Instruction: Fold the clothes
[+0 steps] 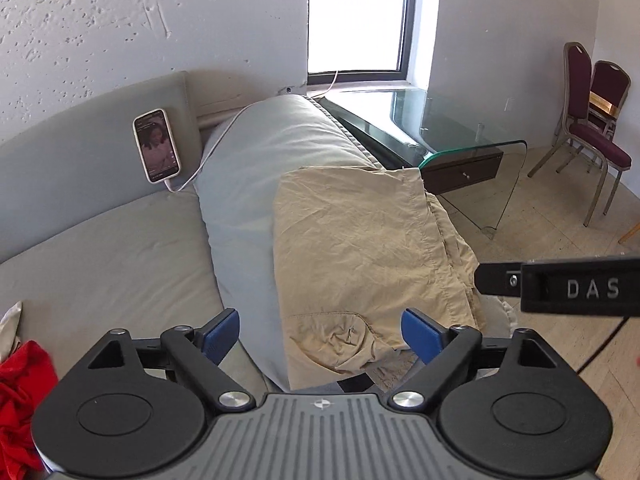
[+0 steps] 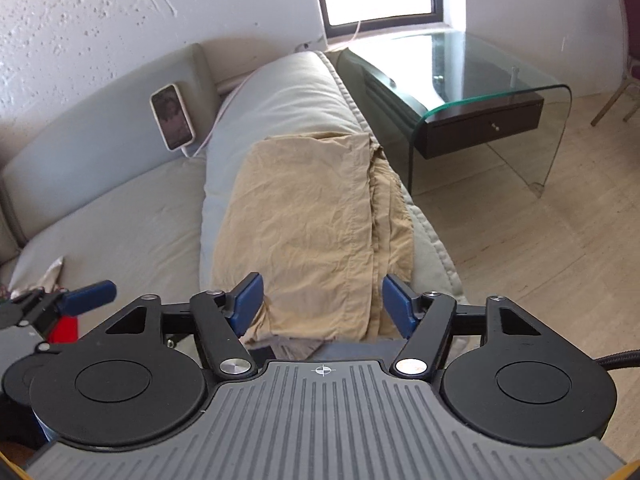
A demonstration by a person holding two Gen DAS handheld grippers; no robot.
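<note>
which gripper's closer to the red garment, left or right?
Left. The left gripper hangs open over the tan pants' near end, red garment just to its left. The right gripper, also open, is beyond it, further from the red.

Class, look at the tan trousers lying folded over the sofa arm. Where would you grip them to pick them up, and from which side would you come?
Grip the tan trousers at the near end, where the cloth bunches loosely by the pocket and gives the pads something to pinch. Come from the near side, angled downward; both the left gripper and right gripper are open there already. The far end lies flat against the sofa arm.
</note>
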